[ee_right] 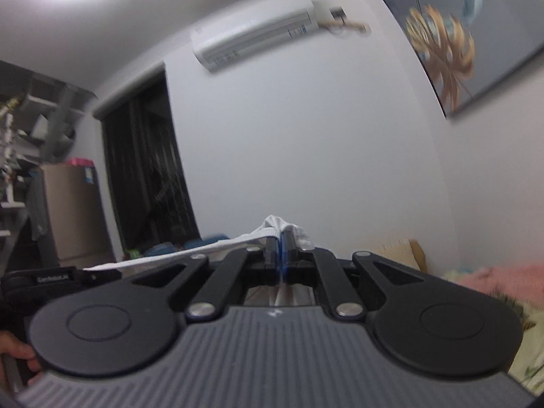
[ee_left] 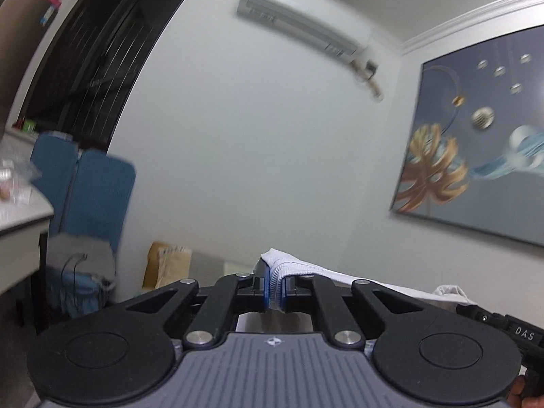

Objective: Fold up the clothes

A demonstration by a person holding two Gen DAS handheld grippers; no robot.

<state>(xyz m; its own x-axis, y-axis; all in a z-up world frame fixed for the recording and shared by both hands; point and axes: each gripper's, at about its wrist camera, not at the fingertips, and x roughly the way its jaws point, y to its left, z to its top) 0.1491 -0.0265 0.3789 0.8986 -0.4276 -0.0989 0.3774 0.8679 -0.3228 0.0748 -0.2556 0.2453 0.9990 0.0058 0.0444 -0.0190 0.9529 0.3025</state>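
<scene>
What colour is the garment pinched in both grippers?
White garment, with a ribbed edge; clearest in the left wrist view.

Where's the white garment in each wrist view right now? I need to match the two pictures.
Left wrist: white garment low centre, clamped in the left gripper, trailing right.
Right wrist: white garment just below centre, clamped in the right gripper, trailing left.
Shared landmark: wall air conditioner.

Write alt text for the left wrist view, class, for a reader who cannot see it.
The left gripper is shut on a white garment, whose edge stretches away to the right. Behind it are a pale wall, an air conditioner and a framed picture.
</scene>
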